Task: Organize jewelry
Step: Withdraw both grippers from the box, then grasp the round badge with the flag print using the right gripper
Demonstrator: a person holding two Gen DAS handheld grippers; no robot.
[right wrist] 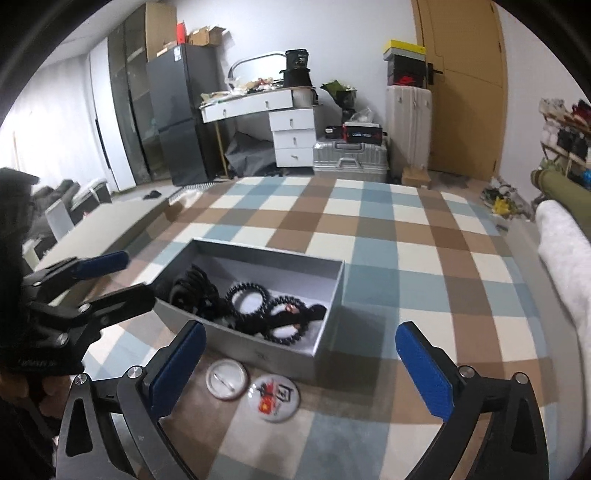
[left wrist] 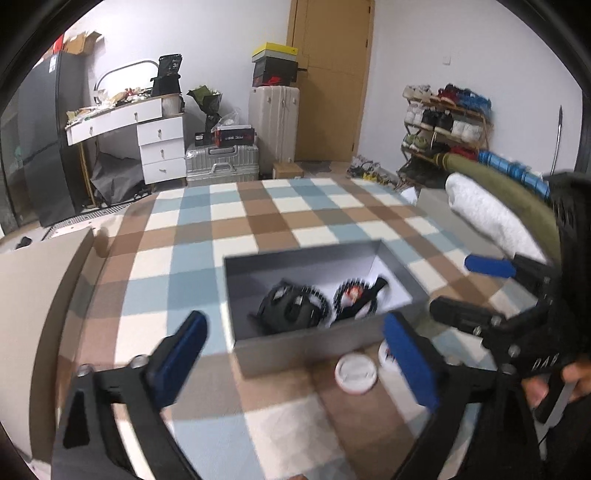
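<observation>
White walls (right wrist: pixel 351 33) enclose the room, with a tan wooden door (right wrist: pixel 465 85) at the back. A white dresser (right wrist: pixel 291 129) with drawers stands beside a dark refrigerator (right wrist: pixel 181 110). A silver suitcase (right wrist: pixel 351 158) lies by an upright cream suitcase (right wrist: pixel 408 122). A shoe rack (left wrist: pixel 443 125) lines the right wall. Checked cloth (right wrist: pixel 369 229) covers the worktop.
</observation>
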